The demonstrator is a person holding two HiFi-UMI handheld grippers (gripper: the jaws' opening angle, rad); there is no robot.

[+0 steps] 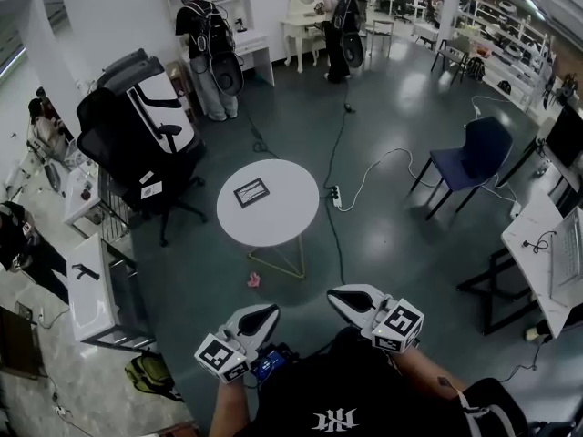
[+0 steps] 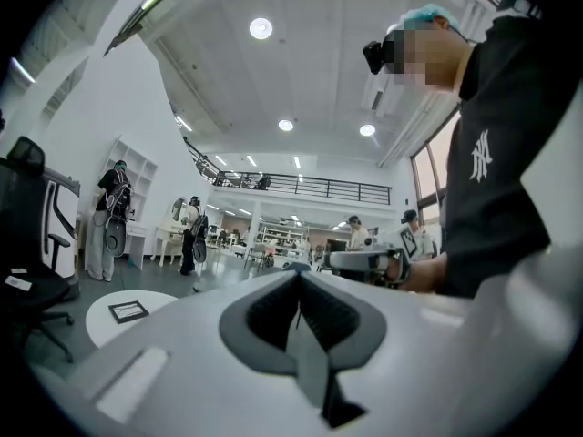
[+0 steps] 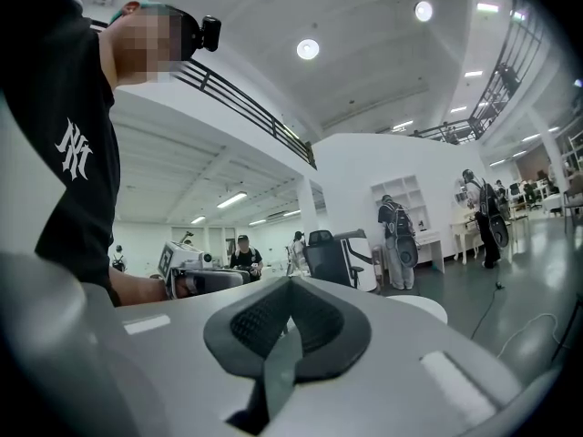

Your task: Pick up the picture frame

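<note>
Picture frame (image 1: 251, 192): it lies flat on the round white desk (image 1: 284, 230), a little towards the desk's left side in the head view, dark-edged with a pale middle. Nothing touches it.

Both tongs are held low and close to the person's body, well apart from the desk and pointing level across the room. The left tongs (image 1: 265, 315) have their jaws pressed together with nothing between them. The right tongs (image 1: 340, 297) are the same, jaws closed and empty. The two sit side by side with a gap between them, each showing in the other's view.

A black office chair (image 1: 137, 126) stands left of the desk and a blue chair (image 1: 478, 157) well off to its right. A small pink thing (image 1: 254, 280) lies on the floor near the desk's foot. A power strip (image 1: 335, 197) with its cable lies just beside the desk's right edge.
</note>
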